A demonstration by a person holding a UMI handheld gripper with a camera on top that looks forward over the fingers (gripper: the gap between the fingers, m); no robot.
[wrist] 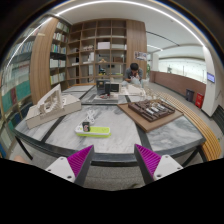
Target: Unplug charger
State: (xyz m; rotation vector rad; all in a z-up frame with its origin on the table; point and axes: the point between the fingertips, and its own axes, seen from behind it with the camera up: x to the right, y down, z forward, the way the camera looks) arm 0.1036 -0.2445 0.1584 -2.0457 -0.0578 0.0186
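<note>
A yellow-green power strip [93,128] lies flat on the grey table [120,135], ahead of my fingers and a little left of centre. A small white charger [87,126] sits on its left part, with something thin and upright just behind it. My gripper [112,156] is well short of the strip, above the table's near edge. It is open and empty, with the magenta pads [78,158] spread wide apart. I cannot make out a cable.
A white architectural model [55,100] stands on the table at the left. A wooden board with a dark model [152,109] lies at the right. More tables, a person [133,73] and tall bookshelves [95,45] are further back.
</note>
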